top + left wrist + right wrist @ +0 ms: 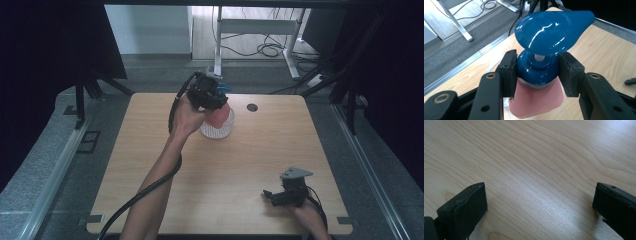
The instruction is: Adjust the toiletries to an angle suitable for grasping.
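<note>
Black jaws rise closest to the lens in the left gripper view, and between them sits the blue pump head (pixel 537 72) of a pink bottle (pixel 536 103); both pads press on the rounded blue collar just under the spout, so I read my left gripper (pixel 537 71) as clamped on it. From the high view the bottle (pixel 218 118) hangs at the far middle of the table (pixel 150 150), tilted, its base over or in a white mesh basket (pixel 216 131); I cannot tell whether it touches the basket's wall.

My judgement is that the step in hand is carrying the bottle by its pump, into or out of that basket. To do it well I would keep the clamp firm and unchanged, since the collar is glossy and round and could twist or slide between flat pads. I would move slowly, keep the bottle close to upright so its weight hangs straight below the grip, and clear the basket rim fully before any sideways travel, lest the light basket be dragged along.

Further out, my right gripper (pixel 286 194) rests low at the near right of the table, well apart from the bottle, its jaws spread wide with nothing but wood grain (pixel 536 182) between them. I would leave it parked there.
</note>
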The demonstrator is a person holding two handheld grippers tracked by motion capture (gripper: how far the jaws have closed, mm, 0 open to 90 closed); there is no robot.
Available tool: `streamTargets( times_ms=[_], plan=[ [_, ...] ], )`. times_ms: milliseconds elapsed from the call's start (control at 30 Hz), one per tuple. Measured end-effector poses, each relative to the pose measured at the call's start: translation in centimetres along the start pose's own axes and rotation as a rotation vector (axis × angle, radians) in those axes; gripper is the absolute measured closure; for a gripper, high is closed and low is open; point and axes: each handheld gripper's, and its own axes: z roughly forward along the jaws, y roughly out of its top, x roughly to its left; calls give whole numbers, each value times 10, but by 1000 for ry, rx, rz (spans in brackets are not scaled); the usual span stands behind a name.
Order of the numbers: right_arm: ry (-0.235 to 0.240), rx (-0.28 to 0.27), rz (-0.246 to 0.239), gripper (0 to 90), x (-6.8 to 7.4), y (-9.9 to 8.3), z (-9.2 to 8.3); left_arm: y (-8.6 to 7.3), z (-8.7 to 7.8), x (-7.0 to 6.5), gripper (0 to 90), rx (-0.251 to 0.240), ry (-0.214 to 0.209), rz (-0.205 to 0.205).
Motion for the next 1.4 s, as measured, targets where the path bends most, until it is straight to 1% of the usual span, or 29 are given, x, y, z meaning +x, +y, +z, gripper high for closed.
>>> streamTargets(
  times_ms=[33,100,233,267,300,433,467,700,833,933,1067,1200,1233,1400],
  plan=[
    [0,0,0,0,0,0,0,1,1,1,529,6,2,2],
    [1,-1,0,0,0,0,0,2,6,3,529,-1,7,-12],
    [2,-1,1,0,0,0,0,5,13,7,529,3,21,-15],
    [2,-1,3,0,0,0,0,6,15,8,529,-2,22,-23],
    [2,-1,3,0,0,0,0,6,16,9,529,4,24,-18],
    [3,-1,0,0,0,0,0,9,24,11,529,-2,39,-31],
    [2,-1,2,0,0,0,0,9,25,12,529,5,42,-26],
    [4,-1,-5,0,0,0,0,9,36,14,529,11,58,-34],
    [5,0,-6,0,0,0,0,7,42,16,529,13,67,-42],
    [5,-1,-6,0,0,0,0,4,48,17,529,10,71,-58],
    [5,-1,-6,0,0,0,0,1,53,18,529,18,77,-59],
    [5,-1,-7,0,0,0,0,-4,59,18,529,16,81,-68],
    [5,-1,-6,0,0,0,0,-4,60,18,529,20,83,-63],
    [7,-2,-8,0,0,0,0,-13,68,20,528,26,89,-78]
  ],
)
